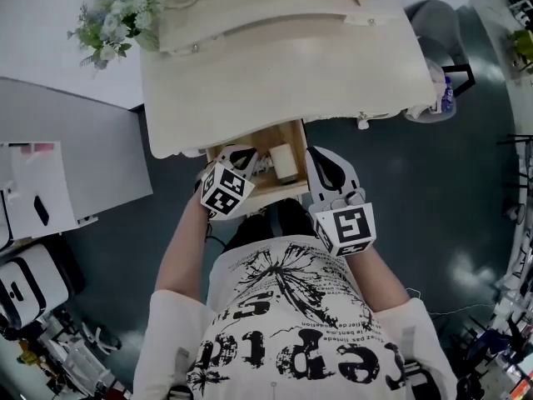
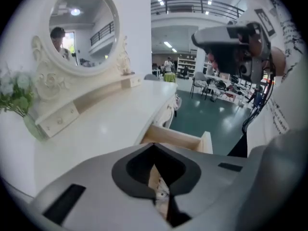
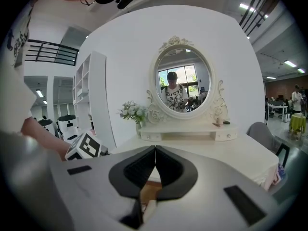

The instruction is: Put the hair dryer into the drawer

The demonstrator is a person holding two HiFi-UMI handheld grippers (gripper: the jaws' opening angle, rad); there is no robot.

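Observation:
The cream dressing table [image 1: 275,65] has its wooden drawer [image 1: 268,193] pulled out toward me. Inside it lies a white thing [image 1: 286,163], which looks like the hair dryer. My left gripper [image 1: 243,155] hovers over the drawer's left side with its jaws shut and nothing between them. My right gripper [image 1: 323,158] hangs at the drawer's right edge, also shut and empty. In the left gripper view the closed jaws [image 2: 154,147] point down at the open drawer [image 2: 179,139]. In the right gripper view the closed jaws [image 3: 155,148] face the table's oval mirror [image 3: 184,83].
A vase of pale flowers [image 1: 115,22] stands at the table's back left. A grey desk [image 1: 79,152] with papers lies to the left, and a grey chair [image 1: 437,23] to the right. Dark floor [image 1: 433,198] surrounds the table, with equipment along the edges.

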